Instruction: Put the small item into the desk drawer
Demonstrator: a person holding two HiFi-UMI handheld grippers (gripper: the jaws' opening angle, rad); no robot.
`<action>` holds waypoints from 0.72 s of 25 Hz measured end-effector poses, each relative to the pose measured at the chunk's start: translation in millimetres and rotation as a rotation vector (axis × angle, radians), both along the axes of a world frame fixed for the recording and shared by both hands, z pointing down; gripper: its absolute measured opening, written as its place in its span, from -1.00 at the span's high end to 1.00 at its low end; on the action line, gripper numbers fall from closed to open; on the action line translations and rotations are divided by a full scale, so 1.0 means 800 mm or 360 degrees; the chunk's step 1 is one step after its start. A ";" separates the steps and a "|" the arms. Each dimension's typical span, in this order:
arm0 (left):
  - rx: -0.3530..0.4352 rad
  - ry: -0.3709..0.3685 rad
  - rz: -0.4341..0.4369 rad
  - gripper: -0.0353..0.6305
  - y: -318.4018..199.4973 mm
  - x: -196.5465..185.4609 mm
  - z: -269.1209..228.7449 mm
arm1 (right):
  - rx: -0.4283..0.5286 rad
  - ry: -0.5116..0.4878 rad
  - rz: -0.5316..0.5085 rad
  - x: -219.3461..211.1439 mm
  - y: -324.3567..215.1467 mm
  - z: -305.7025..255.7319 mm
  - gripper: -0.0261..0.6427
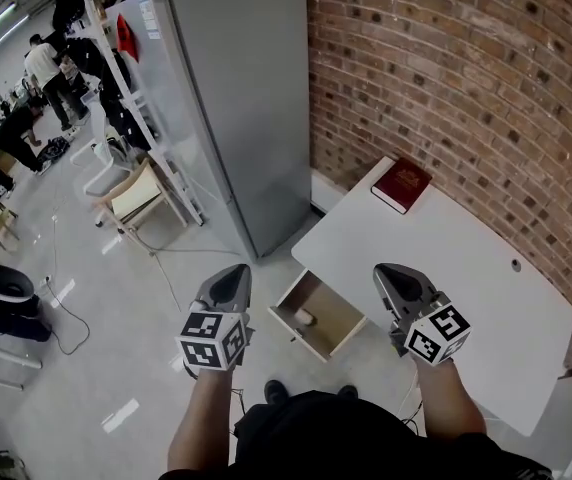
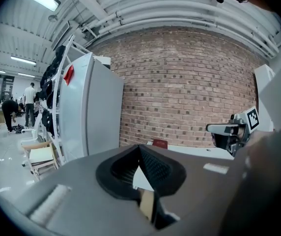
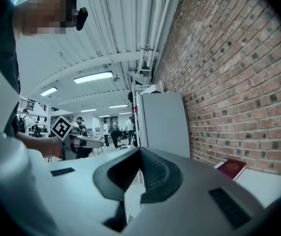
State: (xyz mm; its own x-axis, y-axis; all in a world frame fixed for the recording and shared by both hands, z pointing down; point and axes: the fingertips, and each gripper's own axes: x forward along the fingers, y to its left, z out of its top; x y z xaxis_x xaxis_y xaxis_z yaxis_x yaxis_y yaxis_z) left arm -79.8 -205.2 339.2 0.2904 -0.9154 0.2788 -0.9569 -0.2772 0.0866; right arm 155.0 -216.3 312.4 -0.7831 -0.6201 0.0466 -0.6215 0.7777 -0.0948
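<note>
The wooden desk drawer (image 1: 344,334) stands pulled out from the white desk (image 1: 466,288). A small pale item (image 1: 304,317) lies inside it near the left corner. My left gripper (image 1: 231,273) hovers left of the drawer, its jaws together and empty (image 2: 139,149). My right gripper (image 1: 394,271) hovers over the desk's near edge to the right of the drawer, shut with nothing in it (image 3: 140,151). Each gripper appears in the other's view: the right gripper (image 2: 221,128) and the left gripper (image 3: 81,140). Both are held well above the drawer.
A dark red book (image 1: 402,184) lies at the desk's far corner by the brick wall (image 1: 466,88). A tall grey cabinet (image 1: 236,98) stands left of the desk. Chairs, racks and people (image 1: 41,68) occupy the room further left.
</note>
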 end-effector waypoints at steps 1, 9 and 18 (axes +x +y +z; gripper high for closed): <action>-0.0005 0.0002 -0.0015 0.86 -0.001 -0.004 0.003 | -0.0002 0.0010 0.0004 -0.001 -0.001 0.002 0.89; -0.0062 0.0011 -0.0053 0.86 0.001 -0.015 0.033 | -0.0052 0.0055 0.0054 0.003 -0.009 0.027 0.89; -0.0038 0.0014 -0.0052 0.86 0.009 -0.012 0.024 | -0.0026 0.0048 0.0049 0.001 0.000 0.017 0.89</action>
